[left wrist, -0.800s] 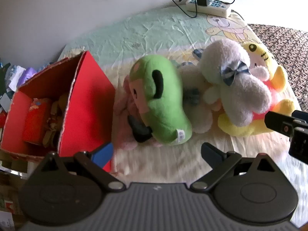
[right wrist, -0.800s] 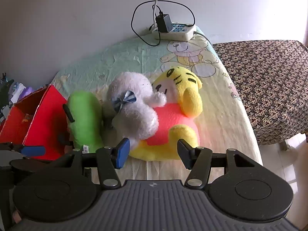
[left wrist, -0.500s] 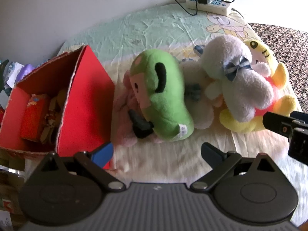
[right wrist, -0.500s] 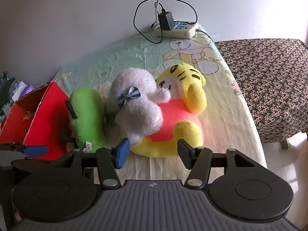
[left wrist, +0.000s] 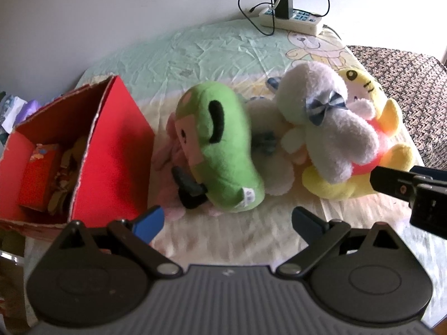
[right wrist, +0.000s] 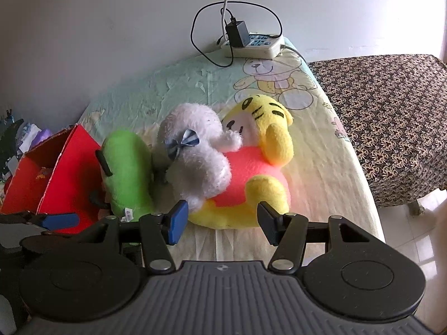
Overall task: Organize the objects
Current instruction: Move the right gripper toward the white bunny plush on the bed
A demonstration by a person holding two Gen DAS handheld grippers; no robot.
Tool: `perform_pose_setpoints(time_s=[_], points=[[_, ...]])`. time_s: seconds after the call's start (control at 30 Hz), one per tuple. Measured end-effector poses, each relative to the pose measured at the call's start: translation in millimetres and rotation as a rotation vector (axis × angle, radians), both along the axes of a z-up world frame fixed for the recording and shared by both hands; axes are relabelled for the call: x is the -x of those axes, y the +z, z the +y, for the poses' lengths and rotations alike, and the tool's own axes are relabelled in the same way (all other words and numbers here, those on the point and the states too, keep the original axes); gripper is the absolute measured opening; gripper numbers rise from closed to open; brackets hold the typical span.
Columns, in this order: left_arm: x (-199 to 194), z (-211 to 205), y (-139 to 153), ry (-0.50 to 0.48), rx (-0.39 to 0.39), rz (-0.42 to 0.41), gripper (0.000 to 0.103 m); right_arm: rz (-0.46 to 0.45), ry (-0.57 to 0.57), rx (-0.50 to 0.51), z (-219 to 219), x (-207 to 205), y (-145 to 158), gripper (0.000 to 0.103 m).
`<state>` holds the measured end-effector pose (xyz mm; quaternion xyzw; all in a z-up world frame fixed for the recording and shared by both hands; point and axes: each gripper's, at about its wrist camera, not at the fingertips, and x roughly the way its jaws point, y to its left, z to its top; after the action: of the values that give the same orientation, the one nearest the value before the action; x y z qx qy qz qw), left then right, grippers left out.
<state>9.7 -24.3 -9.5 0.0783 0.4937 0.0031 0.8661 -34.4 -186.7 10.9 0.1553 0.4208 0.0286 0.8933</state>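
Observation:
Several plush toys lie in a heap on the bed. A green plush (left wrist: 223, 150) (right wrist: 128, 173) lies left, over a pink plush (left wrist: 170, 156). A white plush with a blue bow (left wrist: 327, 122) (right wrist: 195, 162) lies on a yellow and red tiger plush (left wrist: 391, 145) (right wrist: 262, 167). A red cardboard box (left wrist: 111, 150) (right wrist: 53, 178) stands open at the left, with items inside. My left gripper (left wrist: 226, 223) is open and empty, just short of the green plush. My right gripper (right wrist: 220, 220) is open and empty, just short of the tiger plush.
A white power strip (left wrist: 290, 19) (right wrist: 254, 44) with a black charger and cables lies at the bed's far edge by the wall. A brown patterned surface (right wrist: 391, 117) adjoins the bed on the right. Clutter (left wrist: 16, 106) lies left of the box.
Both grippers have pulled back slightly, so the plush toys sit a little higher and farther in both views. Both stay open. The toys have not moved.

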Motion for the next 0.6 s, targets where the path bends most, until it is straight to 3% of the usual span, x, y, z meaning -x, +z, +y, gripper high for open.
perform_pose_setpoints(time_s=[0.3,0.6], points=[[-3,-6,-2,-0.030,0.052,0.036,0.103,-0.014,0.000,-0.025,-9,0,2,0.059],[0,-18,-3,-0.070,0.050,0.033,0.102,-0.032,0.004,-0.073,-22,-2,1,0.059]])
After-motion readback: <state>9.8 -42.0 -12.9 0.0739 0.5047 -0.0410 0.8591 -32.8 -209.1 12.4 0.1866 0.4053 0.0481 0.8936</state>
